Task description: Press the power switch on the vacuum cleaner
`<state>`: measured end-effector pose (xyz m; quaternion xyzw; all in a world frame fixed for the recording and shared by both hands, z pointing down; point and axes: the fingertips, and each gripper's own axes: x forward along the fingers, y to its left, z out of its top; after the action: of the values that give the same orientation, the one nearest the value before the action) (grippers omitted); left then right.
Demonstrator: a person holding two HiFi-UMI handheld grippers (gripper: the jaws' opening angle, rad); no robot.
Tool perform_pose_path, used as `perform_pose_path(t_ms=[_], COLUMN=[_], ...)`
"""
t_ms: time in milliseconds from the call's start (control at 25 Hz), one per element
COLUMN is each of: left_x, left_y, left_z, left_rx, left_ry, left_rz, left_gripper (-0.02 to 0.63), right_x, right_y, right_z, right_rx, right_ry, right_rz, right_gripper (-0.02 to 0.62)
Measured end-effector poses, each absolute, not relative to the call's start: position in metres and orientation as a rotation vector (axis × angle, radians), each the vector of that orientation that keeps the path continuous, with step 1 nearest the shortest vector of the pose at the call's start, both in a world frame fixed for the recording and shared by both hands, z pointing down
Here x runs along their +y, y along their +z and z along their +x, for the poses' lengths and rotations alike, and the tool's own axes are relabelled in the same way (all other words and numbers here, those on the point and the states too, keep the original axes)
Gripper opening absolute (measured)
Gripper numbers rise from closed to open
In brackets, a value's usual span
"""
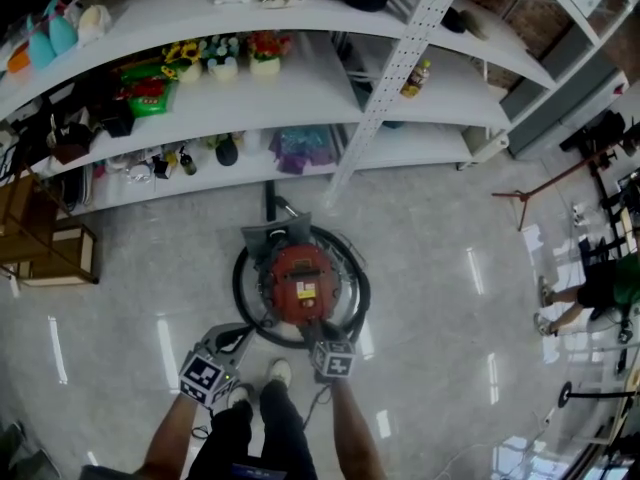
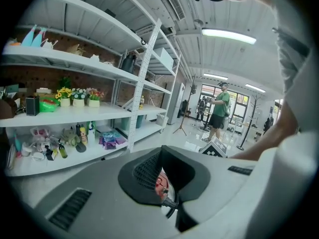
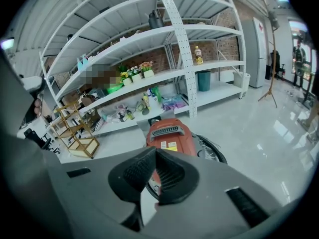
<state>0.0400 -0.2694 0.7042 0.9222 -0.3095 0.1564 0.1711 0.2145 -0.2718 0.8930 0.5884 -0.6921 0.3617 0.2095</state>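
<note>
The red canister vacuum cleaner [image 1: 303, 280] is sitting on the glossy pale floor [image 1: 440, 308], right in front of the person's feet and just short of the white shelving [image 1: 310, 96]. Its shell is looking like hard, smooth plastic, so it is probably stiff and fairly heavy for its size, and it may be inclined to roll if shoved sideways. A press for the switch is best going straight down onto the top deck, not against a flank. Which raised part is the power switch is not clear from here. A ribbed carry handle [image 3: 167, 129] is crossing the far end of the body. That would be the place to lift it, though nothing needs lifting. A black hose [image 1: 241, 286] is lying coiled around the body in a ring.

A yellow label [image 3: 172, 146] and a white one beside it are showing on the top, but their print is too small to read; no brand can be made out.

The right claw [image 3: 154, 152] is hovering close over the near end of the machine, its pads meeting at the tips and gripping nothing, which would serve as a blunt poker. The left claw [image 2: 160, 152] is likewise closed and empty, held off to the side.

Potted flowers [image 1: 222, 58] are standing on the middle shelf
</note>
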Motion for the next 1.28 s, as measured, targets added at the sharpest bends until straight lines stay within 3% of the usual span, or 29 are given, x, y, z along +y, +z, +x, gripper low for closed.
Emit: perform_pose_path(t_ms=[1280], left_x=[-0.224], left_y=[0.54], left_z=[0.004], left_rx=[-0.921], left_ry=[0.386], left_rz=[2.746], left_gripper=[0.006], right_x=[-0.205], right_y=[0.644], right_z=[0.165], right_rx=[-2.138], right_ry=[0.744], right_rz=[1.792], right_gripper=[0.012])
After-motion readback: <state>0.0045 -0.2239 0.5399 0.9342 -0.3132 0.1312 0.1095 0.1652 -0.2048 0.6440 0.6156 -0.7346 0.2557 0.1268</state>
